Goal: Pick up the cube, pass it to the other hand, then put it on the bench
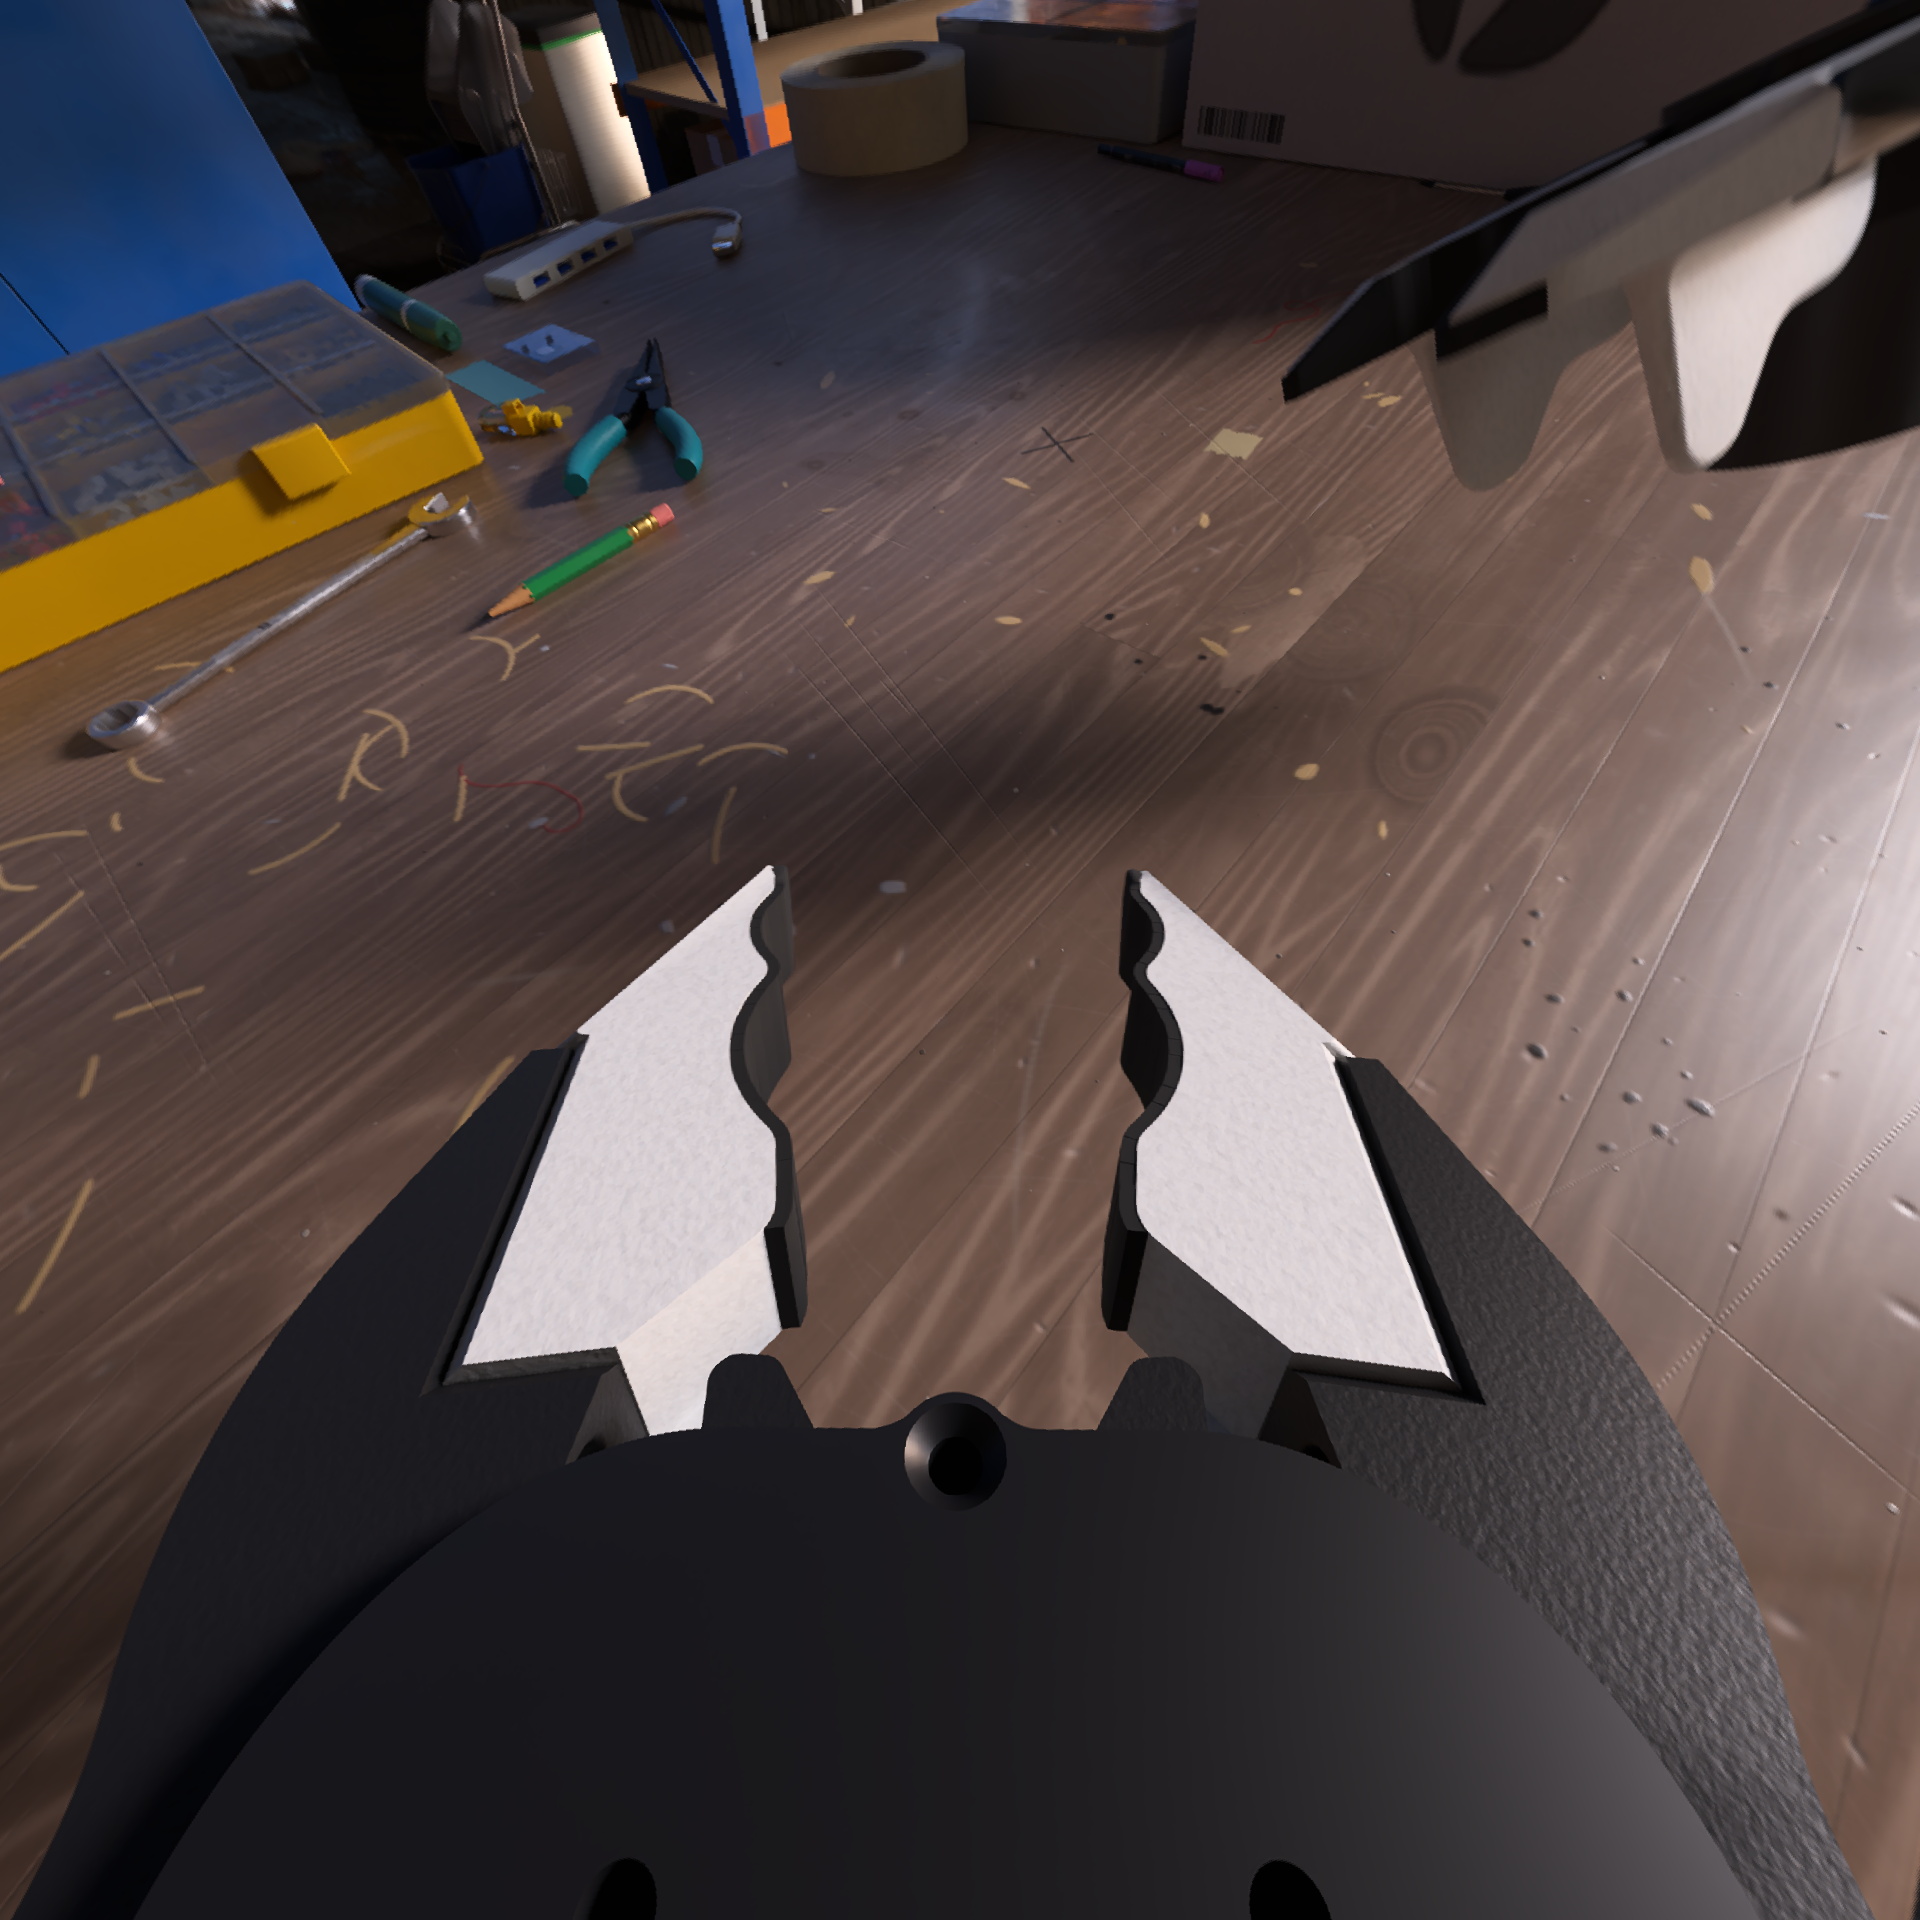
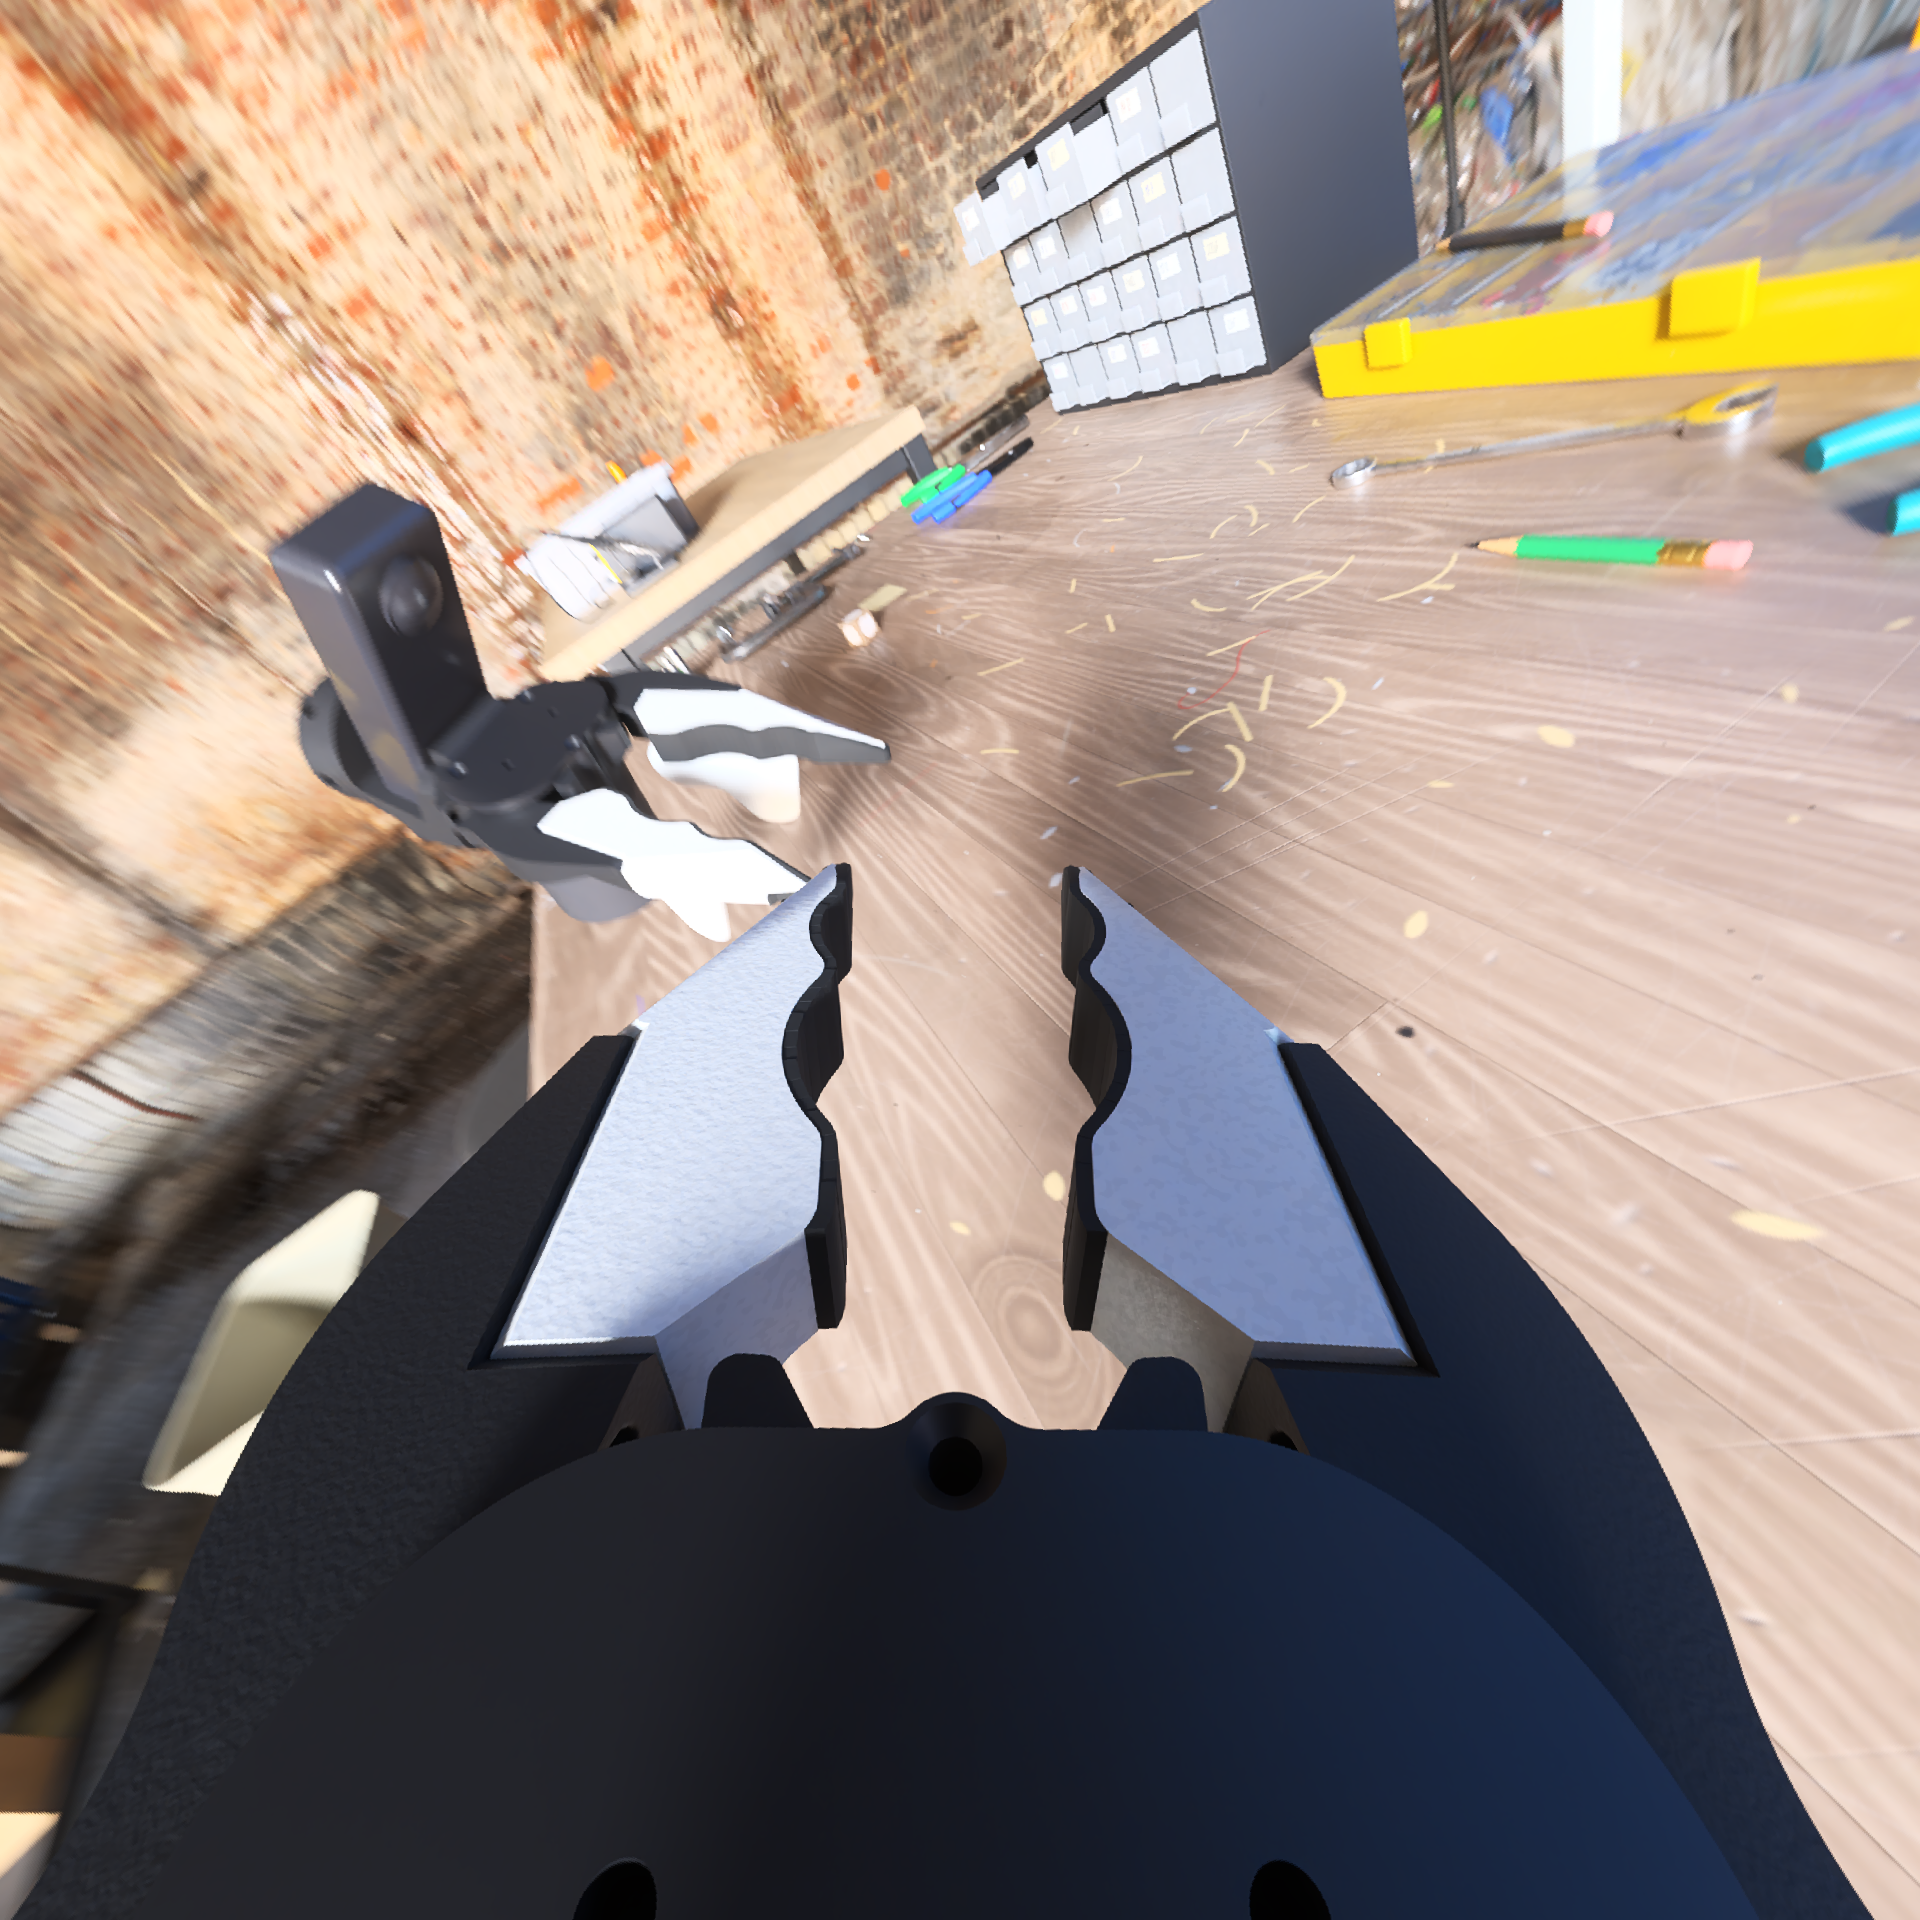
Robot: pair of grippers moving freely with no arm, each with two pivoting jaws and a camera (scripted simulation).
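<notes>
A small pale cube [image 2: 860, 627] lies on the wooden table top, far ahead in the right wrist view, close to the front of a low bench [image 2: 769, 499] with a light wood top and dark legs. The cube does not show in the left wrist view. My right gripper [image 2: 956, 878] is open and empty above the table; it also shows at the top right of the left wrist view [image 1: 1595, 457]. My left gripper [image 1: 954, 878] is open and empty above bare table. In the right wrist view the left gripper [image 2: 842, 821] hovers between me and the cube.
A yellow organiser case [image 1: 229, 499] [image 2: 1621, 322], a wrench [image 1: 270, 623] [image 2: 1538, 442], a green pencil [image 1: 582, 561] [image 2: 1610, 549], teal pliers [image 1: 634, 426] and a tape roll [image 1: 873, 104] lie about. A grey drawer cabinet [image 2: 1164, 208] and markers [image 2: 945, 488] stand past the bench.
</notes>
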